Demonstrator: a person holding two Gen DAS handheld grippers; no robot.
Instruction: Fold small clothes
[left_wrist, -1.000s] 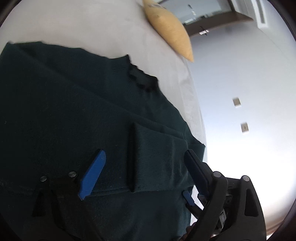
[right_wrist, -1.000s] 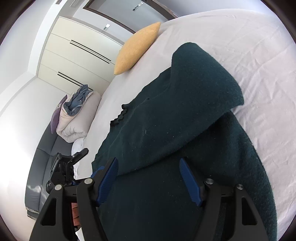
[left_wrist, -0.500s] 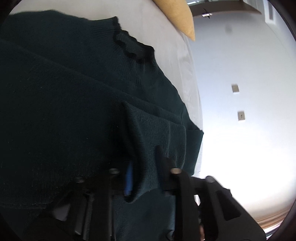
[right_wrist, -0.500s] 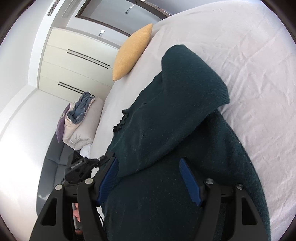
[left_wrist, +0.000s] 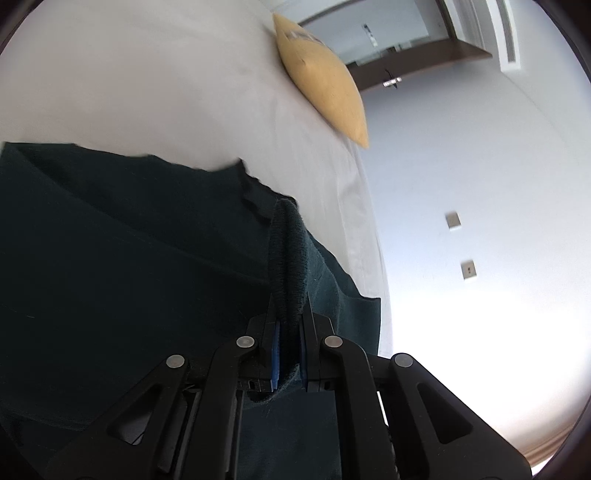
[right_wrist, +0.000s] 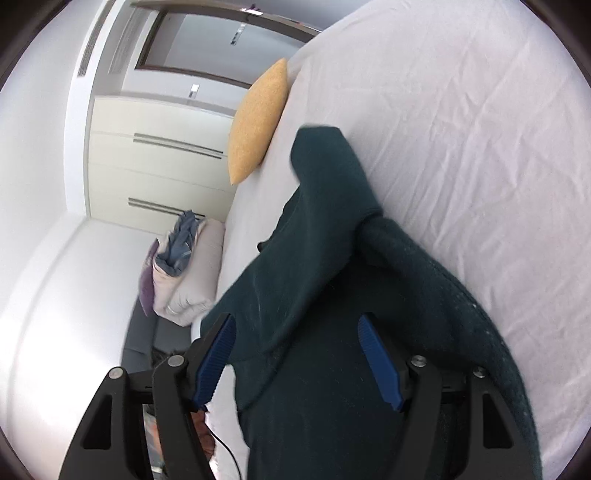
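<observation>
A dark green knitted sweater (left_wrist: 129, 277) lies spread on the white bed sheet (left_wrist: 147, 92). My left gripper (left_wrist: 290, 317) is shut on the sweater's sleeve cuff (left_wrist: 288, 251), which stands up out of the blue pads as a narrow ridge. In the right wrist view the same sweater (right_wrist: 332, 258) has one sleeve folded across its body. My right gripper (right_wrist: 297, 350) hovers open above the sweater's lower part, and nothing is pinched between its blue pads (right_wrist: 380, 365).
A yellow pillow (left_wrist: 321, 81) (right_wrist: 258, 122) rests on the bed's far edge. A pile of folded bedding (right_wrist: 184, 266) sits beside the bed, in front of white wardrobe doors (right_wrist: 155, 166). Bare white sheet (right_wrist: 461, 129) stretches to the right of the sweater.
The left gripper went from wide open to shut on the sleeve cuff and lifted it off the sweater. The right gripper rolled and shifted a little while staying open.
</observation>
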